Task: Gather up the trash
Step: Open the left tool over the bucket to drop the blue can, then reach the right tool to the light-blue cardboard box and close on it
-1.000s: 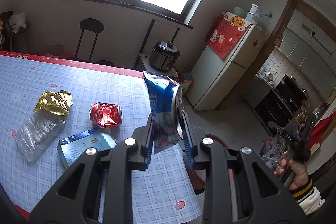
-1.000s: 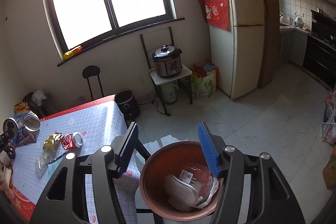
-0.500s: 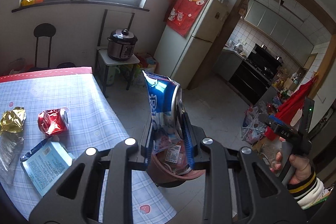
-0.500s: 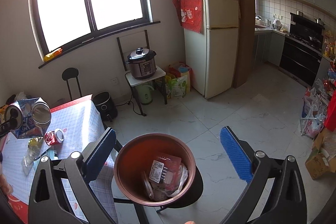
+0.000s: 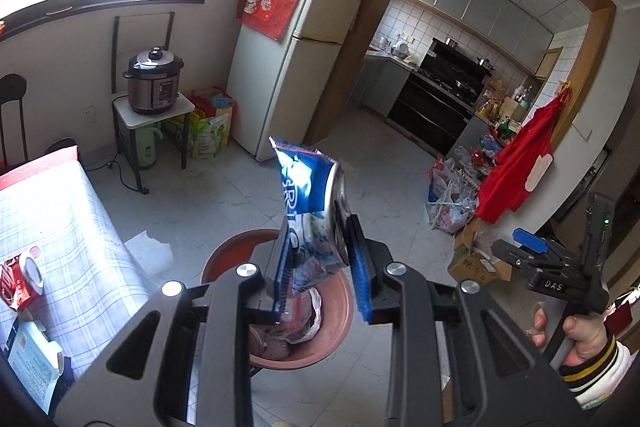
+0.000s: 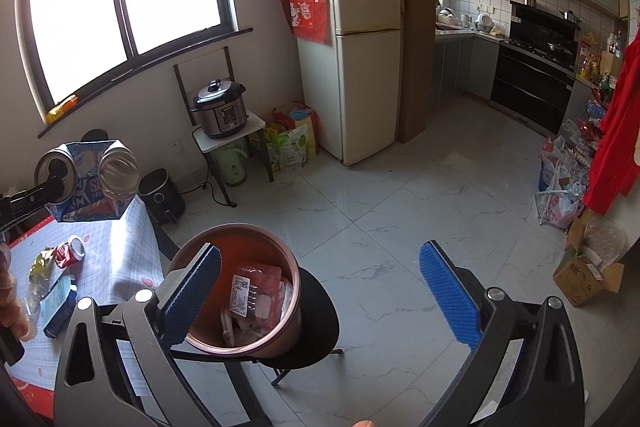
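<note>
My left gripper (image 5: 318, 267) is shut on a crushed blue and white can (image 5: 310, 203) and holds it above the brown trash bin (image 5: 218, 261). The bin stands on a black stool beside the table and holds wrappers. In the right wrist view the can (image 6: 86, 183) hangs at the far left, left of the bin (image 6: 256, 239). My right gripper (image 6: 320, 291) is open and empty, wide apart, just right of and above the bin. A crushed red can (image 5: 18, 279), a blue carton (image 5: 32, 355) and a gold wrapper (image 6: 40, 263) lie on the table.
The checked tablecloth table (image 5: 60, 211) is at the left. A stand with a rice cooker (image 6: 220, 107), bags and a fridge (image 6: 360, 47) line the back wall. Boxes and bags (image 6: 580, 267) sit at the right on the tiled floor.
My left gripper has swung right with the blue can, from over the table to above the bin. My right gripper has opened wider and shifted right of the bin.
</note>
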